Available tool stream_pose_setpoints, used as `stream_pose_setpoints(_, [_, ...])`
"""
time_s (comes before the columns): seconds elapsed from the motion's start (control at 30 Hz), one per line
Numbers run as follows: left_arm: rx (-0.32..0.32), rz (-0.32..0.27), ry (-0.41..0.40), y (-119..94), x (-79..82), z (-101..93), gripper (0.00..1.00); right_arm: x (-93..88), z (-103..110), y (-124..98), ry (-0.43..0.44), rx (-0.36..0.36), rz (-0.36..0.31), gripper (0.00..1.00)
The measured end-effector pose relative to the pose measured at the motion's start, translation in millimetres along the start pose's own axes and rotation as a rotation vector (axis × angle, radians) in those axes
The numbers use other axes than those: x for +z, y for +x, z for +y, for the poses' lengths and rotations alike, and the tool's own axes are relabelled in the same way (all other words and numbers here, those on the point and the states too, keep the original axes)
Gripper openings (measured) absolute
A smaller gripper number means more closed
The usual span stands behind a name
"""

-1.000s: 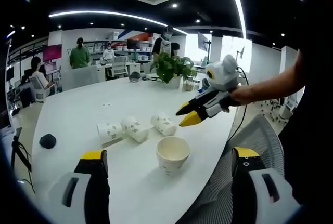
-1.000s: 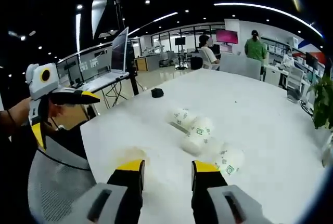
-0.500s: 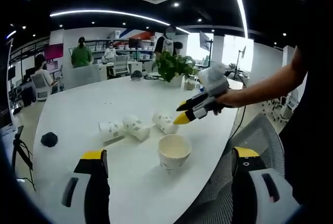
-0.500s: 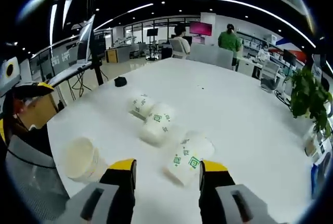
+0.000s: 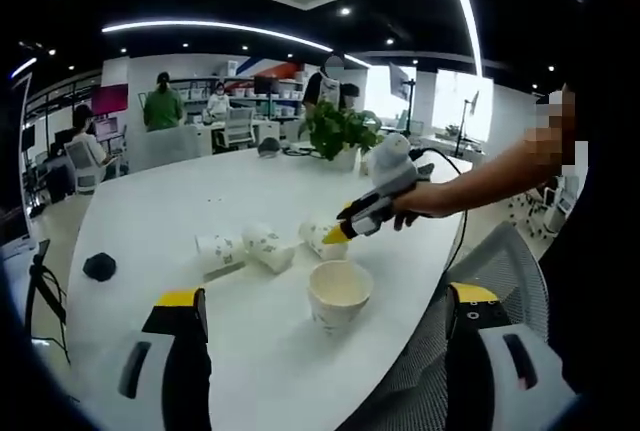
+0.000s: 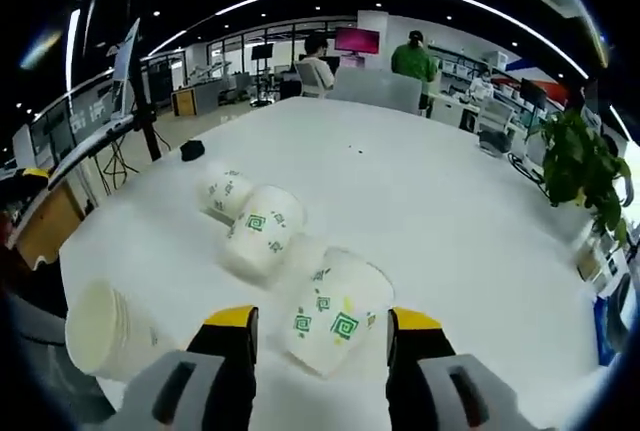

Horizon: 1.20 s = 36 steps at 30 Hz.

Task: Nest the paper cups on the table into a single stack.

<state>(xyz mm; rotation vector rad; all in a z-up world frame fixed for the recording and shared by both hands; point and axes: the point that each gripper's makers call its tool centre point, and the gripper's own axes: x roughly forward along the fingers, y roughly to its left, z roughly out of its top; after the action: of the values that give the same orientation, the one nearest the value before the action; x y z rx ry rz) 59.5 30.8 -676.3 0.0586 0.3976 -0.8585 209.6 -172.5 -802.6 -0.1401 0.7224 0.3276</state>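
Note:
A white paper cup point(image 5: 340, 293) stands upright near the table's edge, just beyond my left gripper point(image 5: 326, 296), whose jaws are wide apart and hold nothing. Three printed paper cups lie on their sides in a row behind it point(image 5: 217, 251), point(image 5: 265, 246), point(image 5: 318, 236). My right gripper point(image 5: 335, 236) reaches in from the right, its tips at the rightmost lying cup. In the right gripper view that cup point(image 6: 335, 311) lies between the open jaws of my right gripper point(image 6: 322, 319). The other two lying cups point(image 6: 262, 233), point(image 6: 225, 191) sit beyond it, and the upright cup point(image 6: 105, 331) is at lower left.
The round white table point(image 5: 150, 201) carries a small black object point(image 5: 100, 266) at its left and a potted plant point(image 5: 335, 129) at the far side. A grey mesh chair point(image 5: 440, 351) sits against the near edge. People sit at desks in the background.
My right gripper has moved down and forward to the rightmost lying cup, which now lies between its jaws. The left gripper has held still.

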Motion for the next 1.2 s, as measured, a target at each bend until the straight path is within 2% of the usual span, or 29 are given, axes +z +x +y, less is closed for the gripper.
stream_pose_setpoints(0.3, [0.004,-0.004,0.001,-1.4,0.6,-0.4,0.98,-5.6,-8.3,18.7,0.106,-0.031,0.051,0.51])
stream_pose_setpoints(0.43, [0.010,-0.007,-0.001,-2.1,2.1,0.9,0.98,-11.4,-6.7,14.4,0.148,-0.038,0.072,0.48])
stream_pose_setpoints(0.73, [0.010,-0.008,-0.006,-1.1,2.7,1.5,0.97,-21.6,-11.8,17.3,0.141,-0.057,0.110,0.37])
stream_pose_setpoints(0.97, [0.009,-0.012,-0.011,-1.0,4.1,1.5,0.96,-25.1,-14.5,13.9,0.132,-0.061,0.108,0.37])
stream_pose_setpoints(1.2, [0.003,-0.034,-0.018,-1.6,8.5,1.4,0.95,-24.8,-16.0,8.4,0.132,-0.056,0.076,0.36])
